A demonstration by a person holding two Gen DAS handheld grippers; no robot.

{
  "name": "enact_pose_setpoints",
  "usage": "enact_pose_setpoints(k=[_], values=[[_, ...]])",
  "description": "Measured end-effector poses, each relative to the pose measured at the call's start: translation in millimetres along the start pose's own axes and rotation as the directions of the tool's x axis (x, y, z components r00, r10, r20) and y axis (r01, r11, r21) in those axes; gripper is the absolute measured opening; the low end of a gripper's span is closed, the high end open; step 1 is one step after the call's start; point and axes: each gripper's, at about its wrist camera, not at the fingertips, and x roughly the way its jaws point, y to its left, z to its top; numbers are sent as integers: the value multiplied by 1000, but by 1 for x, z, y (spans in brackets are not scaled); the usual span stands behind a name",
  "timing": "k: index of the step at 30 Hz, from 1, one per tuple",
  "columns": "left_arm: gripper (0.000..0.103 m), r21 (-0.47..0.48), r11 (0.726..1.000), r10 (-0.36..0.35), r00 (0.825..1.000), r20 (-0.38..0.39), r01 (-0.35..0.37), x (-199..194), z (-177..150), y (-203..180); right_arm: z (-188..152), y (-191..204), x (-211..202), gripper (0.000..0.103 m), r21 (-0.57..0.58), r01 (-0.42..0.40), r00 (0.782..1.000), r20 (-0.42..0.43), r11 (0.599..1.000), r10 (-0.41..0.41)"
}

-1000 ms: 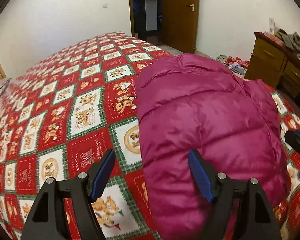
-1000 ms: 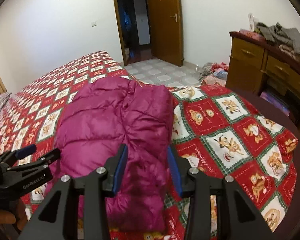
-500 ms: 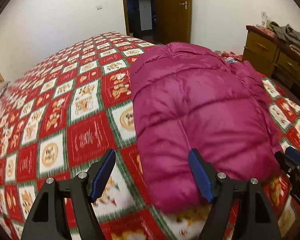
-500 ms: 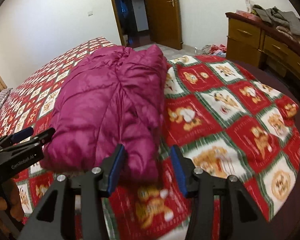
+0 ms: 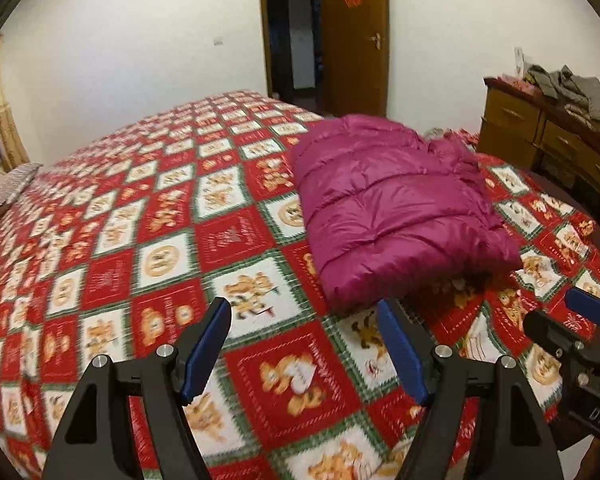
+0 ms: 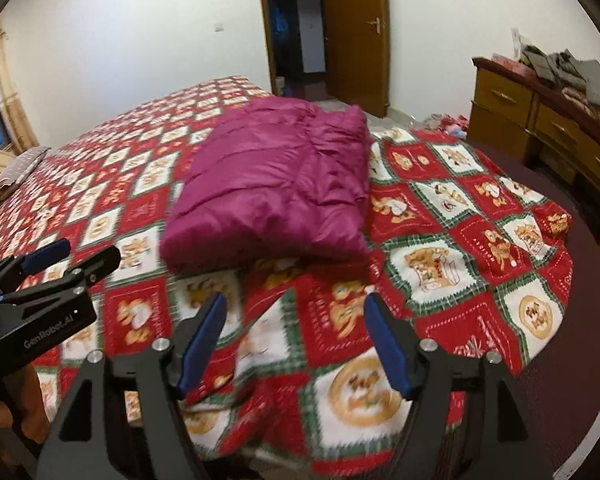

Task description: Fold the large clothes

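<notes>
Folded garment and both grippers. The magenta down jacket lay as a thick, compact bundle on the patterned bedspread, ahead of both tools and touching neither. The left gripper stood with its jaws spread wide and nothing between them; the bundle's near edge was just ahead of it and off to its right. The right gripper was likewise agape and empty, with the bundle ahead and slightly to its left. Each tool showed at the margin of the other's view.

Handling, as judged from the quilted, glossy shell: the jacket was probably light for its bulk, very soft and compressible, and slick, so the stacked layers could slide apart or spring open if lifted by one layer only. A hold would best be taken at the near folded edge, one gripper toward each near corner, the jaws closing across the full thickness. The fold appeared essentially finished. A wooden dresser with loose clothes on top stood far off to the right.
</notes>
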Motion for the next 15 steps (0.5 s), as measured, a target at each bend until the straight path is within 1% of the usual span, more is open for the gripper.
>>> enact_pose_setpoints(k=[3,5,7,10,15], values=[[76,-8,1000,26,999,43,-25,-25,-3,5,-5,8,-21,79,-25,-4,999,36,1000,5],[76,-14,999,36,997,68,-35,-39,-5,8,-5,10,-35,80,-30,-15,998,67,999,17],[76,-28,998,65,991,114,-62,-59,-4,11,-5,12,-47,80,-35,-22,995,99,999,26],[76,-43,994,107,979,171,-101,-82,1,13,1,14,-67,83,-29,-29,986,163,999,34],[77,-51,992,123,962,243,-114,-112,12,14,9,21,-96,84,-32,-33,958,283,999,40]])
